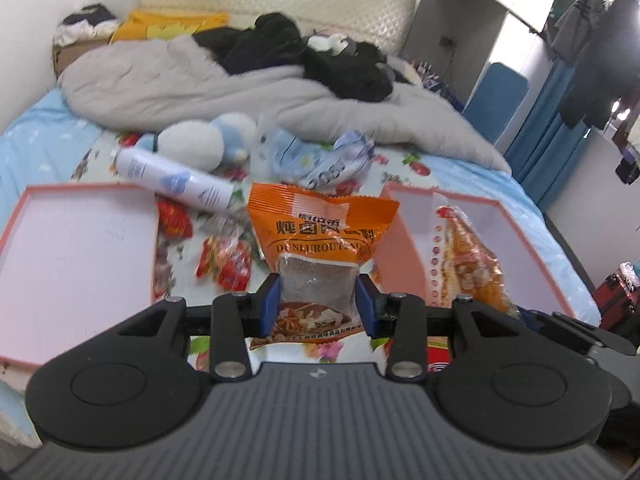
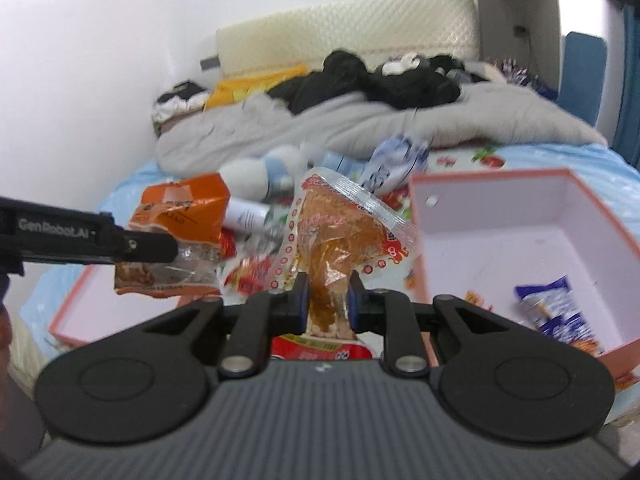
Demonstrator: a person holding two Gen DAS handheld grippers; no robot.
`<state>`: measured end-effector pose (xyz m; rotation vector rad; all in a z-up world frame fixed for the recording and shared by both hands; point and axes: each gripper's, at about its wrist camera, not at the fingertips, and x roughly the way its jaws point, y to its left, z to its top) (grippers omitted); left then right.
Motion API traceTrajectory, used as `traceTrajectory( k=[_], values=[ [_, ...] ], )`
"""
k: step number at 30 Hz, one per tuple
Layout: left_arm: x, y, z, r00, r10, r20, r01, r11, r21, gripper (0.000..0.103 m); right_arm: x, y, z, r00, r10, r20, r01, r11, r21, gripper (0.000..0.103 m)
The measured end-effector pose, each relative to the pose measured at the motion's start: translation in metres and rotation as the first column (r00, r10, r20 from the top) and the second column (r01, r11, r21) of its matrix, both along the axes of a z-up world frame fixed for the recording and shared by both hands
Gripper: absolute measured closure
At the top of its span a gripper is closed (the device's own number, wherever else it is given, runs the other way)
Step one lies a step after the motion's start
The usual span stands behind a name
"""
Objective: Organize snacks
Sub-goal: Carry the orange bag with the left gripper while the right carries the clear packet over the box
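Observation:
My left gripper (image 1: 318, 300) is shut on an orange snack packet (image 1: 320, 232) and holds it above the bed; it also shows in the right wrist view (image 2: 180, 216), gripped by the left gripper (image 2: 176, 250). My right gripper (image 2: 326, 300) is shut on a clear red-edged packet of brown snack (image 2: 340, 224), lifted beside the pink box (image 2: 520, 216). That packet shows in the left wrist view (image 1: 464, 256) over the pink box (image 1: 404, 248). A blue-and-white snack packet (image 2: 556, 312) lies in the box. Red snack packets (image 1: 228, 260) lie on the sheet.
A pink box lid (image 1: 76, 256) lies at the left. A white spray can (image 1: 172, 180), a white-and-blue plush toy (image 1: 200, 140) and a crumpled blue bag (image 1: 320, 156) lie behind the snacks. A grey duvet (image 1: 224, 88) with black clothes fills the far bed.

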<state>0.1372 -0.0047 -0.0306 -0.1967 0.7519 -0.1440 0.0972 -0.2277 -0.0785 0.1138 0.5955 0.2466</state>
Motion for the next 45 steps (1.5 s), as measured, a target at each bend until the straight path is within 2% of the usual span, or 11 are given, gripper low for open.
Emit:
traceTrajectory(
  k=[6,9,16,22,30,39,42,43,44,45],
  values=[
    [0.001,-0.034,0.033,0.996,-0.045,0.08,0.043,0.999,0.019,0.057,-0.008,-0.031,0.031,0.996,-0.049,0.07,0.048,0.999,0.008,0.082],
    [0.007,-0.054,0.046,0.991,-0.074,0.11,0.074,0.997,0.005,0.057,-0.008,-0.05,0.043,0.992,-0.08,0.097,0.08,0.997,0.007,0.082],
    [0.039,-0.116,0.051,0.98,-0.168,0.109,0.17,0.985,-0.009,0.057,0.008,-0.103,0.051,0.979,-0.169,0.112,0.17,0.985,0.0,0.082],
    [0.08,-0.177,0.025,0.973,-0.229,0.031,0.229,0.973,0.011,0.057,0.032,-0.148,0.029,0.972,-0.229,0.055,0.23,0.973,-0.014,0.081],
    [0.14,-0.244,-0.04,0.944,-0.31,-0.113,0.315,0.949,0.026,0.057,0.069,-0.194,-0.025,0.958,-0.28,-0.069,0.28,0.96,-0.008,0.081],
    [0.181,-0.269,-0.095,0.911,-0.34,-0.235,0.359,0.932,0.044,0.057,0.094,-0.215,-0.081,0.94,-0.282,-0.193,0.284,0.959,-0.018,0.079],
    [0.186,-0.271,-0.1,0.906,-0.341,-0.252,0.363,0.931,0.045,0.056,0.095,-0.216,-0.089,0.934,-0.285,-0.214,0.289,0.957,-0.014,0.074],
    [0.186,-0.27,-0.1,0.906,-0.341,-0.252,0.362,0.931,0.043,0.054,0.095,-0.217,-0.09,0.931,-0.292,-0.217,0.295,0.955,-0.019,0.065],
    [0.185,-0.268,-0.098,0.909,-0.335,-0.25,0.355,0.934,0.04,0.047,0.095,-0.217,-0.089,0.929,-0.299,-0.219,0.301,0.953,-0.024,0.051],
    [0.184,-0.267,-0.096,0.912,-0.328,-0.245,0.347,0.937,0.037,0.04,0.093,-0.217,-0.089,0.927,-0.306,-0.217,0.307,0.951,-0.028,0.044]
  ],
)
